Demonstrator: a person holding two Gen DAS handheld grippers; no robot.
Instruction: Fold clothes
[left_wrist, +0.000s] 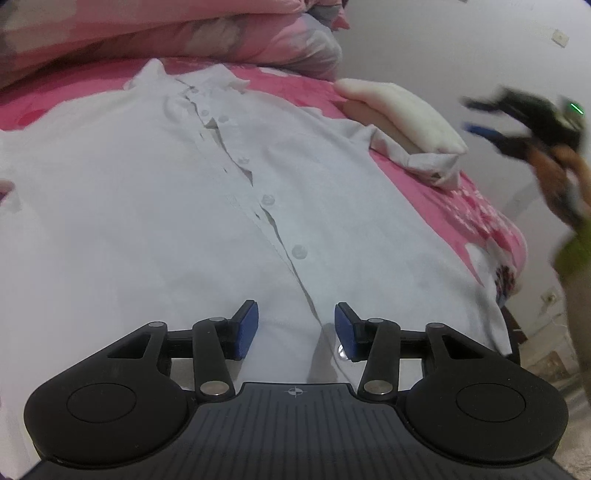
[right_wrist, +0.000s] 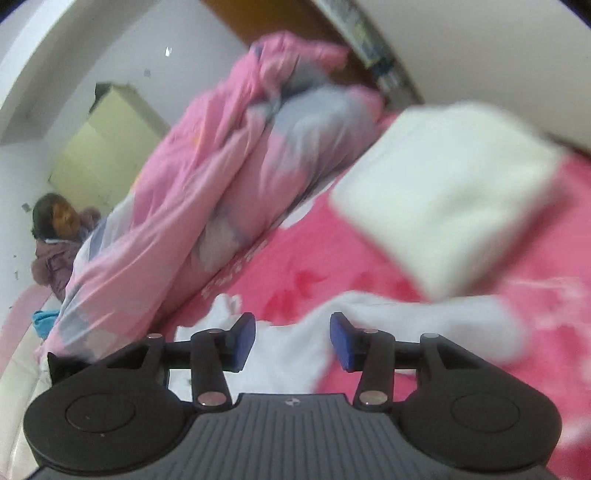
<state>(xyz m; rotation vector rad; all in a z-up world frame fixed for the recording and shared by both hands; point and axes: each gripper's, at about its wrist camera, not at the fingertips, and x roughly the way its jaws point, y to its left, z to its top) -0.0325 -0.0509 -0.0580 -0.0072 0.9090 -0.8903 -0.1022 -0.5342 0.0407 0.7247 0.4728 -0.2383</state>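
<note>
white shirt (left_wrist: 184, 206) spread flat, buttons up, on pink bed (left_wrist: 476, 210). left claw (left_wrist: 295, 328) half-open, empty, above hem. right claw (right_wrist: 292, 339) half-open, empty, off near sleeve. step: before first fold; next, grip side edge, fold inward.

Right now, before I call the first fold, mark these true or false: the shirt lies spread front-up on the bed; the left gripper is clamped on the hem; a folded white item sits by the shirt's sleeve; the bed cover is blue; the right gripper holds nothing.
1. The white shirt lies spread out, button side up. True.
2. The left gripper is clamped on the hem. False: its jaws stand apart over the cloth, gripping nothing.
3. A folded white item sits next to the shirt's sleeve. True.
4. The bed cover is blue. False: it is pink.
5. The right gripper holds nothing. True: its jaws are open.
</note>
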